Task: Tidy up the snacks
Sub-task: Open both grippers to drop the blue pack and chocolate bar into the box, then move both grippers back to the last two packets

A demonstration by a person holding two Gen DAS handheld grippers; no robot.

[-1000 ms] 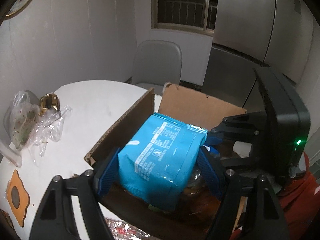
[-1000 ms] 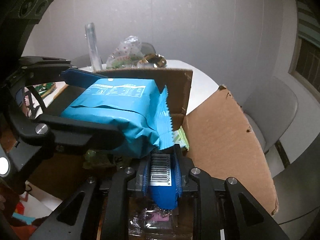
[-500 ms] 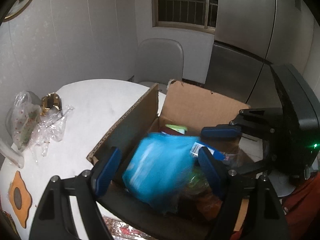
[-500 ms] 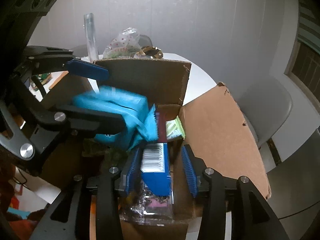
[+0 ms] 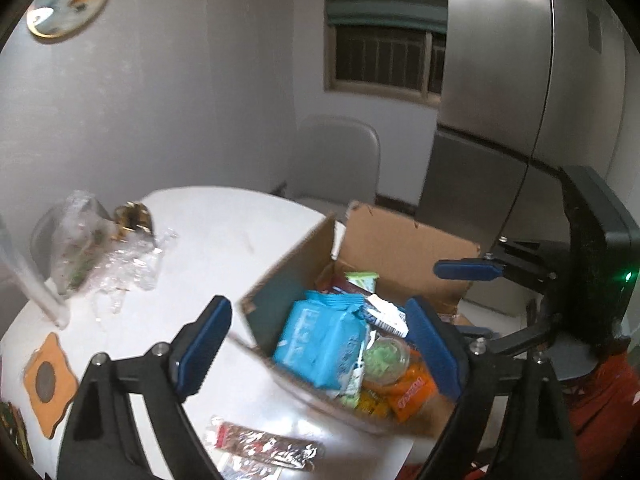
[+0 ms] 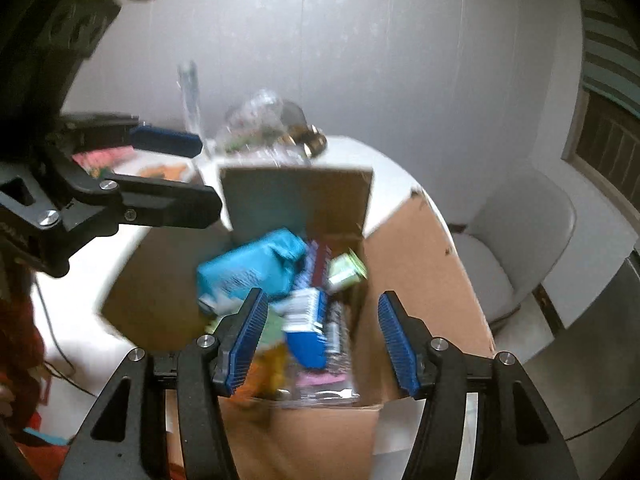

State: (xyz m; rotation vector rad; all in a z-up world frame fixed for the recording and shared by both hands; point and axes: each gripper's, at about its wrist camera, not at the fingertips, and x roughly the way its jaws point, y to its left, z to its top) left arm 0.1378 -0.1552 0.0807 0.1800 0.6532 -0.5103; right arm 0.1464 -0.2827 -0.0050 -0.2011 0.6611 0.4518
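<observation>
White round table (image 5: pixel 224 240) in a small kitchen corner, grey chair (image 5: pixel 336 160) at the far side, steel fridge (image 5: pixel 500 80) to the right and a barred window (image 5: pixel 384 64) up on the far wall. Sitting on the table's right part is an open cardboard box (image 5: pixel 400 236) with its flaps standing up, and it's pretty full of snacks. Big light-blue bag (image 5: pixel 324 340) lies inside on top of the pile, toward the left wall of the box, and a smaller dark-blue pack (image 6: pixel 306 332) with a barcode sits just beside it, nearer the right side. Around them there's a green cup (image 5: pixel 386 360), orange packets (image 5: pixel 408 396) and a pale green wrapper (image 5: pixel 362 278) at the far end. Left gripper (image 5: pixel 316 344) hangs above the box with its jaws wide apart, they've just been opening further, nothing between the pads, the bag is well below them. Right gripper (image 6: pixel 322 340) is over the near end of the box, jaws also apart and just been opening, and the dark-blue pack is down in the box, not pinched. Off to the left on the table: crinkly clear plastic bags (image 5: pixel 92 248), something gold (image 5: pixel 132 220) next to them, an orange coaster (image 5: pixel 48 376), and a foil wrapper (image 5: pixel 260 448) near the front edge. Both views are a bit blurry.
</observation>
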